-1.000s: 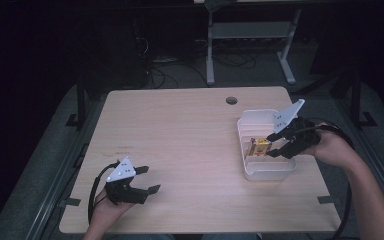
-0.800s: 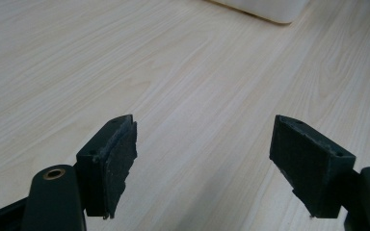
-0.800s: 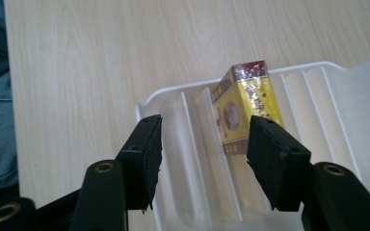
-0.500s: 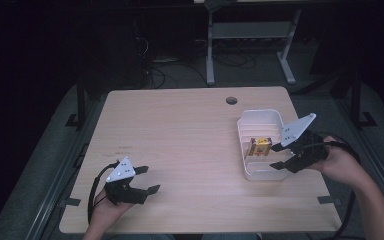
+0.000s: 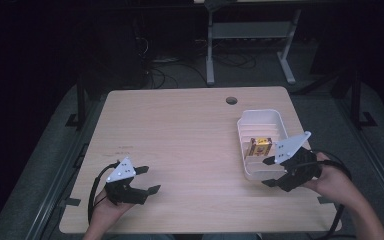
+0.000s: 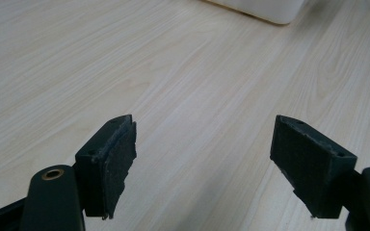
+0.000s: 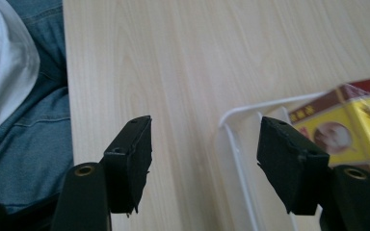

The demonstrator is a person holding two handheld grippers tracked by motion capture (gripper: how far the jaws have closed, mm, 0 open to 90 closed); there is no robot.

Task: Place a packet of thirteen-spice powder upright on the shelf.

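On the pale wooden surface, a yellow-and-red box lies inside the white ribbed plastic tray, the right gripper spread wide at its near corner, the left gripper wide and empty near the front-left edge.

Probably a lab or recording room: a pale wood-grain counter on dim grey flooring, loose black cables beneath a grey metal stand.
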